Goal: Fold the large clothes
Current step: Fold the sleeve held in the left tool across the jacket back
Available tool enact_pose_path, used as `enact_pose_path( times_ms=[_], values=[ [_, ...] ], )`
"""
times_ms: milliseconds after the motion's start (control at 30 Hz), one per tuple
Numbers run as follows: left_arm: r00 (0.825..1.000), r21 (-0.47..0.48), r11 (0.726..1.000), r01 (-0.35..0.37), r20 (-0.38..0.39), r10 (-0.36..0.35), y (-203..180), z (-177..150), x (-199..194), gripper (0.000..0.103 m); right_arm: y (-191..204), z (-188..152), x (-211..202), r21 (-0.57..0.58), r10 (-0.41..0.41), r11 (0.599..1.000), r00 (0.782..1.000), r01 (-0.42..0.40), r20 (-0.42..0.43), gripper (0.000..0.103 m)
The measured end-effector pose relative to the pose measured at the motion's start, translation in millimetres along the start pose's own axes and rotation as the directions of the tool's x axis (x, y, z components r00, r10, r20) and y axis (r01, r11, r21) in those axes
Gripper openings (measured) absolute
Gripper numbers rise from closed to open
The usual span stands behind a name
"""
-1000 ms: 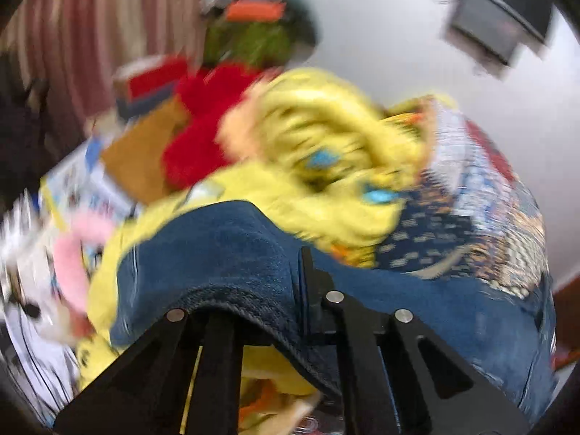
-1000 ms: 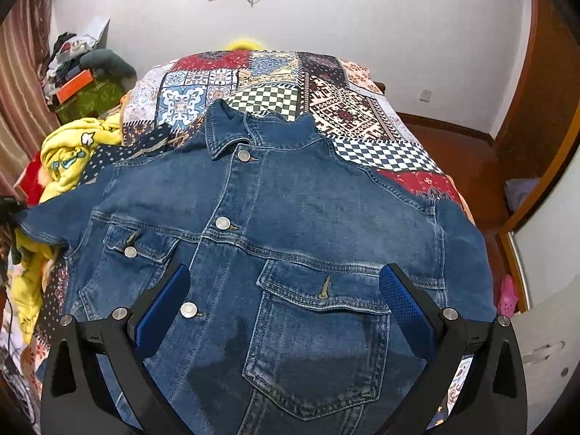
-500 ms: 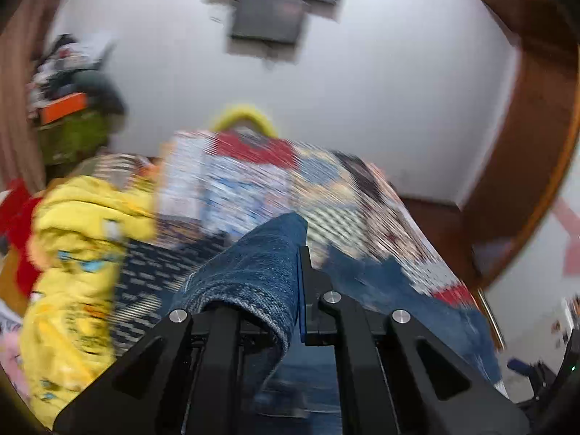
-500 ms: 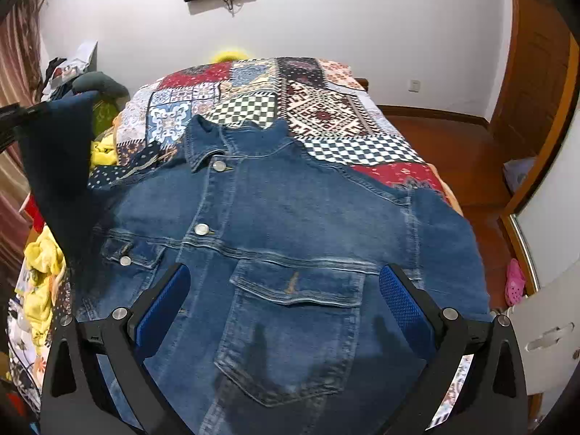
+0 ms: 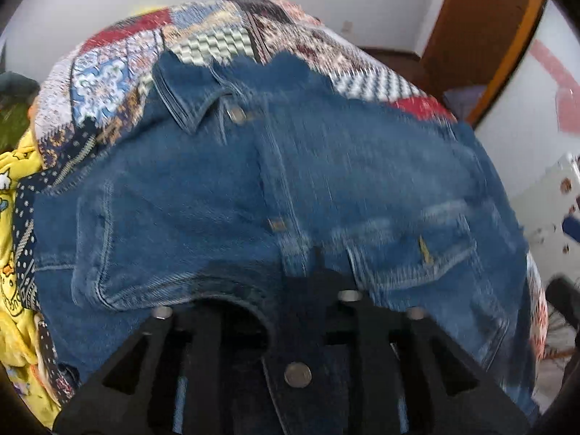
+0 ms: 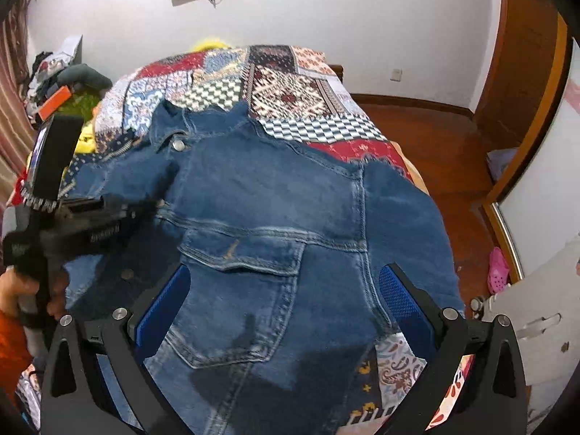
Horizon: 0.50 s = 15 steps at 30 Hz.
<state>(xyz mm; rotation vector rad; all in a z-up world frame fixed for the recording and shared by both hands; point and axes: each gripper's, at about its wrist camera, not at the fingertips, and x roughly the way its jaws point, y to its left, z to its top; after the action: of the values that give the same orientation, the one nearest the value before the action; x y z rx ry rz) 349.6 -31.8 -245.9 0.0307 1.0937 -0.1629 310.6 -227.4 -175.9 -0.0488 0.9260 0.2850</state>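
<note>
Jacket (image 6: pixel 275 217) fills centre frame on the quilt (image 6: pixel 290 87). Left gripper (image 5: pixel 290 290) clamps its folded sleeve at lower centre. Right gripper (image 6: pixel 282 304) gapes wide above the chest pocket.

One denim jacket (image 6: pixel 275 224); two hand-held grippers: left hand-held gripper (image 5: pixel 290 290), right hand-held gripper (image 6: pixel 282 308)

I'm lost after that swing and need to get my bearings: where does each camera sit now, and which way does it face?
Left wrist: on the left tongs, low over the denim jacket, facing its collar and the far wall; black fingers show, shut on denim.
Right wrist: on the right tongs, above the jacket's hem, facing up the patchwork bedspread; open blue pads, the left tongs and the person's hand show.
Shared: jacket, bedspread.
</note>
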Motion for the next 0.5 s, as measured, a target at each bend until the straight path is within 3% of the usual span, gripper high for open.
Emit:
enact_pose_path(
  times_ms=[100, 267, 333, 500],
  values=[
    [0.999, 0.021, 0.999, 0.042, -0.005, -0.042, -8, -13, -11, 0.059, 0, -1, 4, -0.005, -0.009, 1.000, 1.000, 0.009, -0.012, 0.103],
    [0.996, 0.042, 0.996, 0.073, 0.045, -0.075, 5, -30, -54, 0.065, 14, 4, 3, -0.043, 0.005, 0.999, 1.000, -0.005, -0.005, 0.103],
    [0.995, 0.023, 0.998, 0.050, 0.088, -0.052, 24, -38, -75, 0.072, 25, 9, 3, -0.068, 0.021, 0.997, 1.000, -0.021, 0.000, 0.103],
    [0.980, -0.042, 0.996, -0.084, 0.176, 0.090, 83, -54, -106, 0.088, 66, 23, 5, -0.175, 0.059, 0.983, 0.998, -0.055, 0.018, 0.103]
  ],
)
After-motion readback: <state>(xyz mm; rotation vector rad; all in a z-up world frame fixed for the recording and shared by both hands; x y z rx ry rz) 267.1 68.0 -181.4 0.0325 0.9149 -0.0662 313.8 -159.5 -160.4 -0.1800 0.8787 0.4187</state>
